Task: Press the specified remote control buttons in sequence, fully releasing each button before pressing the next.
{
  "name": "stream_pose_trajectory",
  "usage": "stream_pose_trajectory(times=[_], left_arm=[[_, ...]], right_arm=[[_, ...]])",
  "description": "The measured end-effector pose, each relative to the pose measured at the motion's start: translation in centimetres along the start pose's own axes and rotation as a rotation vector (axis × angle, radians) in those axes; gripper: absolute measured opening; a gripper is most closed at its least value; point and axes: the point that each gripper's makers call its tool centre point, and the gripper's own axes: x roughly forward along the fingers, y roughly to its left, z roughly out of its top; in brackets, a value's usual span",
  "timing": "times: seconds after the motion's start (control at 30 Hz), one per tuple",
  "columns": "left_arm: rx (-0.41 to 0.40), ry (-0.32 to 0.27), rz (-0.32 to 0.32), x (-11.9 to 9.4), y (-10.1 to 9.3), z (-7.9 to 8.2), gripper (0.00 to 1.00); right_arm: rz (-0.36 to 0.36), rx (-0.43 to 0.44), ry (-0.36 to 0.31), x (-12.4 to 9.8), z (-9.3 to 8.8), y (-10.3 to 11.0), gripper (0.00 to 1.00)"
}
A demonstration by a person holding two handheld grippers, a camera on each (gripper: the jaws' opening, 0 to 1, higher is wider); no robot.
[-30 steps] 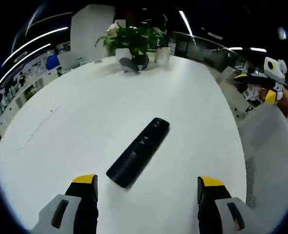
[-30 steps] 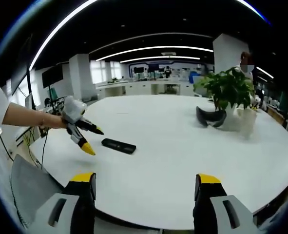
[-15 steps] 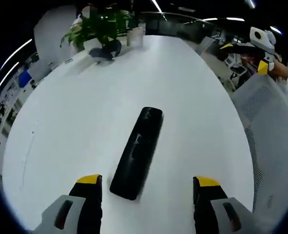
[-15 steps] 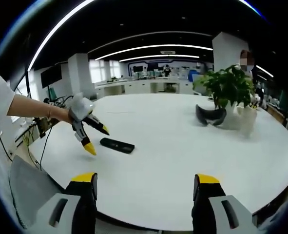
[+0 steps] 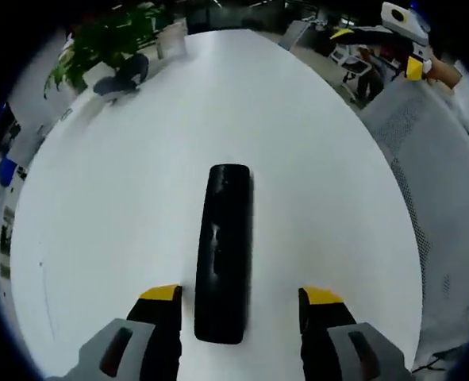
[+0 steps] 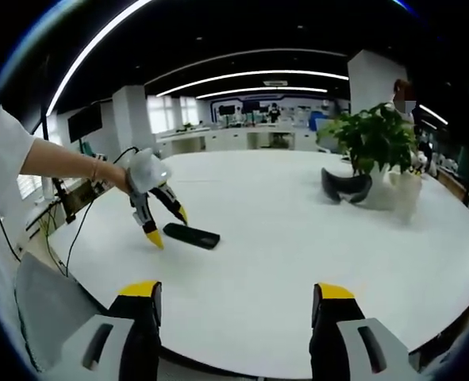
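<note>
A long black remote control lies flat on the white table, its near end between the yellow-tipped jaws of my left gripper, which stands open just above it. In the right gripper view the same remote lies at the table's left, and the left gripper hovers over its left end, held by a person's hand. My right gripper is open with nothing between its jaws, well back from the remote near the table's edge. That gripper appears far off at the upper right of the left gripper view.
A potted green plant and a dark curved object stand at the far side of the table. A grey mesh chair back sits beside the table's right edge. Cables hang off the left edge.
My left gripper has closed in over the remote and turned in line with it; the remote's near end now sits between its jaws. The right gripper has hardly moved.
</note>
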Motion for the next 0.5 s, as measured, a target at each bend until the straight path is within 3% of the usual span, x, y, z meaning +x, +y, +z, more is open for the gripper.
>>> stream_pose_trajectory(times=[0.13,0.23,0.3,0.5], left_arm=[[0.047,0.011,0.004,0.01,0.25,0.45,0.38],[0.052,0.016,0.001,0.05,0.26,0.5,0.34],[0.064,0.022,0.008,0.05,0.38,0.51,0.24],[0.049,0.023,0.028,0.04,0.22,0.42,0.23]], right_arm=[[0.006,-0.002,-0.004,0.18,0.21,0.06,0.75],[0.012,-0.005,-0.004,0.34,0.28,0.14,0.74],[0.018,-0.006,-0.002,0.5,0.28,0.28,0.74],[0.037,-0.016,-0.005,0.88,0.56,0.69,0.73]])
